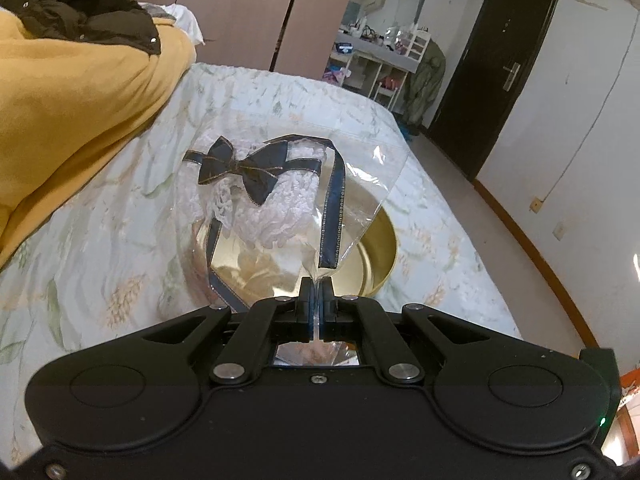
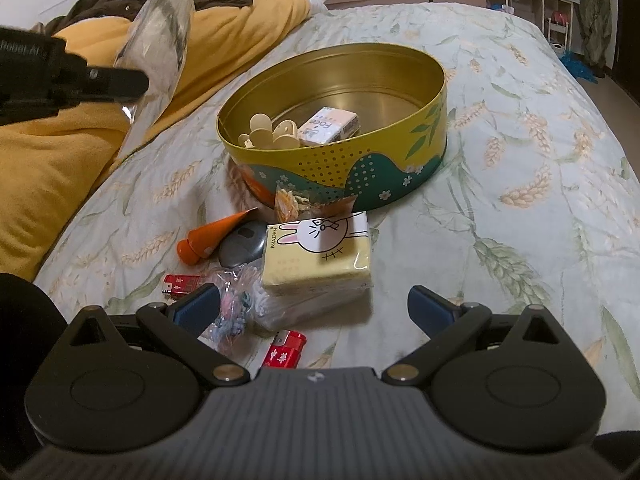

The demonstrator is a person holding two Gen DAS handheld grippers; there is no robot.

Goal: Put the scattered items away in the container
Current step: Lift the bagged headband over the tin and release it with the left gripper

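My left gripper (image 1: pixel 317 285) is shut on a clear plastic bag (image 1: pixel 280 184) with white lace and a dark bow inside, held up over the round gold tin (image 1: pixel 380 256). In the right wrist view the same bag (image 2: pixel 160 36) hangs left of the yellow-green tin (image 2: pixel 400 160), which holds a small box (image 2: pixel 330 125) and cream clips (image 2: pixel 264 136). My right gripper (image 2: pixel 314 308) is open, low over the bed, just short of a yellow tissue pack with a rabbit drawing (image 2: pixel 320 252).
On the floral bedspread (image 2: pixel 520 160) before the tin lie an orange cone-shaped thing (image 2: pixel 212 238), a grey oval object (image 2: pixel 242 246), two red lighters (image 2: pixel 180 284) (image 2: pixel 284 350), and small clear bags (image 2: pixel 236 312). A yellow blanket (image 2: pixel 60 152) and dark jacket lie left.
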